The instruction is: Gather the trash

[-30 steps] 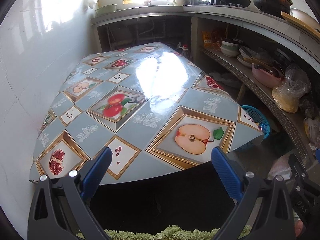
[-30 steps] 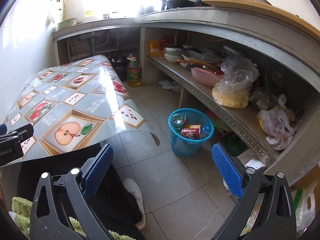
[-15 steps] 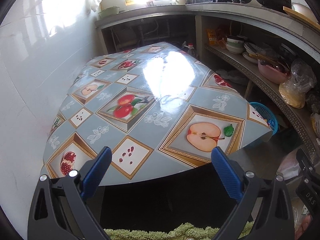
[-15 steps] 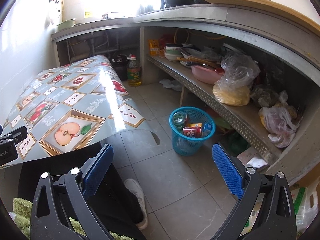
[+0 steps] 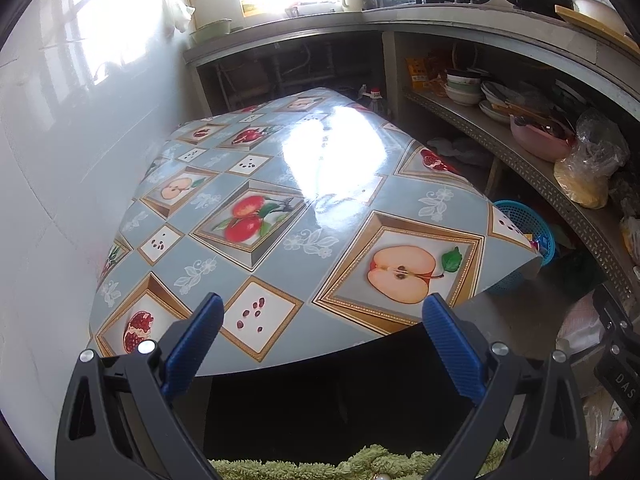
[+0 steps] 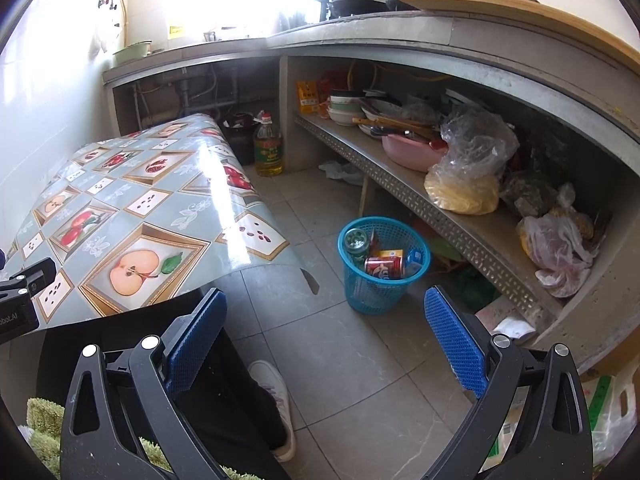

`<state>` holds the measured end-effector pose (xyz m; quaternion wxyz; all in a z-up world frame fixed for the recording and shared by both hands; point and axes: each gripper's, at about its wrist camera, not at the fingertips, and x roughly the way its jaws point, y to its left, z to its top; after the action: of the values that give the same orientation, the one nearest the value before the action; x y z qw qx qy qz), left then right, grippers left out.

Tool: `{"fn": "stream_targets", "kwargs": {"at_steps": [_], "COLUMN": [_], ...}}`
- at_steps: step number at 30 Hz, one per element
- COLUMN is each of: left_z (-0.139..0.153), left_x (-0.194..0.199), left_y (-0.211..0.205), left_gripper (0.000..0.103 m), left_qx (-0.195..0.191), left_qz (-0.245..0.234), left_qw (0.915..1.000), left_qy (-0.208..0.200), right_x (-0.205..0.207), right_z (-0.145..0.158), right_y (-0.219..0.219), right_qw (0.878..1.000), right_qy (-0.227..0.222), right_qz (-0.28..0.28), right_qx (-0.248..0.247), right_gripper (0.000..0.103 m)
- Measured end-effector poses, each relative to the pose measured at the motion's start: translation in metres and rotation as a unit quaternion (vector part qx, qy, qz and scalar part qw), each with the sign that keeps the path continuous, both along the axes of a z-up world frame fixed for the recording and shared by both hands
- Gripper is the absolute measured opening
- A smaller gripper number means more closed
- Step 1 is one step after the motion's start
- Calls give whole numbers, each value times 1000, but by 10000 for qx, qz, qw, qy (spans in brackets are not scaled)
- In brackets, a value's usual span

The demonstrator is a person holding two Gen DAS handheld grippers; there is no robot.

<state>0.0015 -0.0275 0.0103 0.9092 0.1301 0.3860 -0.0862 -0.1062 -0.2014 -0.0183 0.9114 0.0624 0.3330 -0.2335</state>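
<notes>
A blue mesh trash basket [image 6: 362,296] stands on the tiled floor right of the table; inside lie a red can [image 6: 384,267], a green bottle [image 6: 356,242] and small cartons. In the left wrist view only the basket's rim [image 5: 524,216] shows past the table corner. The table [image 5: 304,216] wears a fruit-print oilcloth with nothing lying on it. My left gripper [image 5: 322,320] hangs open over the table's near edge, holding nothing. My right gripper [image 6: 326,320] is open above the floor, short of the basket, also holding nothing.
A low shelf [image 6: 460,232] along the right holds bowls, a pink basin [image 6: 412,156] and plastic bags [image 6: 472,160]. An oil bottle [image 6: 268,148] stands on the floor at the back. The person's dark trouser leg and white shoe [image 6: 276,396] are below the right gripper. White wall at left.
The left wrist view has shifted so the table sits further right and closer in frame. The right gripper has drifted slightly; the basket stays in place. Both grippers stay open.
</notes>
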Motion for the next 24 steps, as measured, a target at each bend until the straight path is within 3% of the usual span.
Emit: {"fn": "stream_targets", "kwargs": {"at_steps": [24], "left_z": [-1], "left_x": [-2], "left_y": [-2], "left_gripper": [97], "left_qx": [-8], "left_qz": [-3], "left_qw": [10000], "left_qy": [41], "right_x": [0], "right_z": [2], "right_y": [1], "right_qw": [10000], "right_qy": [-29], "right_qz": [11], "right_qx": [-28], "right_gripper": [95]}}
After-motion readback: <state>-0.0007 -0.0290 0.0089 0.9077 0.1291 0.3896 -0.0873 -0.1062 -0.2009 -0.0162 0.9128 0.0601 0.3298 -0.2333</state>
